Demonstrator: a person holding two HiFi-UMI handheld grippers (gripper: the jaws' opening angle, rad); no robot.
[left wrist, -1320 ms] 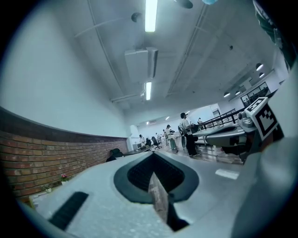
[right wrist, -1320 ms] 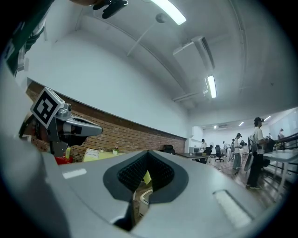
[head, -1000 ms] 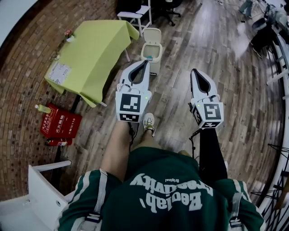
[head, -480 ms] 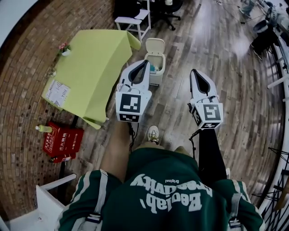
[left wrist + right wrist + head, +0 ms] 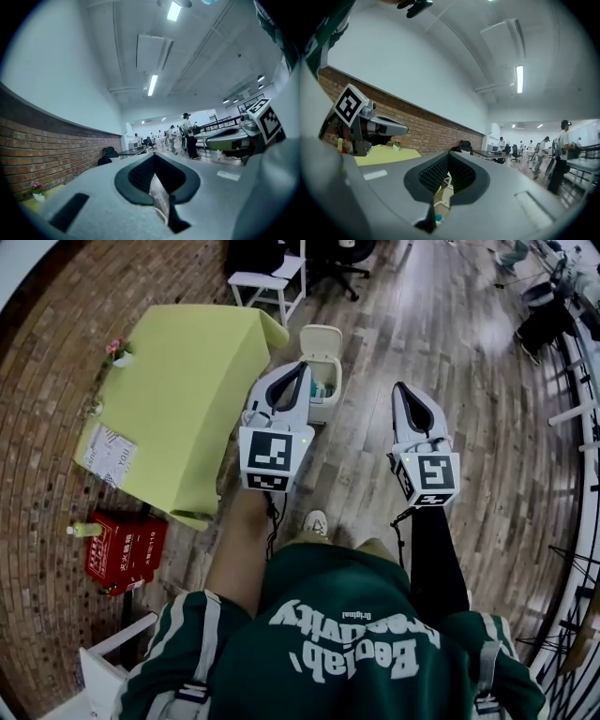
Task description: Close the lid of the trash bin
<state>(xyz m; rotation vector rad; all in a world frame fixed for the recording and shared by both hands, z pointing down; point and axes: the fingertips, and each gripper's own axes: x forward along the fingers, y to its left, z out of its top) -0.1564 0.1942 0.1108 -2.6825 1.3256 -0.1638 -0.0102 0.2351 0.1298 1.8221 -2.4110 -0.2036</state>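
Note:
A small cream trash bin stands on the wood floor beside the table's corner. Its lid stands up at the far side, and something teal lies inside. In the head view my left gripper is held in the air, its tip overlapping the bin's left edge; its jaws are shut and hold nothing. To the right of the bin my right gripper is also shut and empty. In the right gripper view a strip of the cream bin shows through the hole between the jaws. The left gripper view points out across the room.
A table under a yellow-green cloth stands left of the bin. A white stool is behind it, and a red box lies on the brick floor at the left. Metal railings run along the right. One of my shoes is below the grippers.
The bin and table have come closer to me and the grippers. The bin now sits right at the left gripper's tip. Both grippers stay shut in the same pose.

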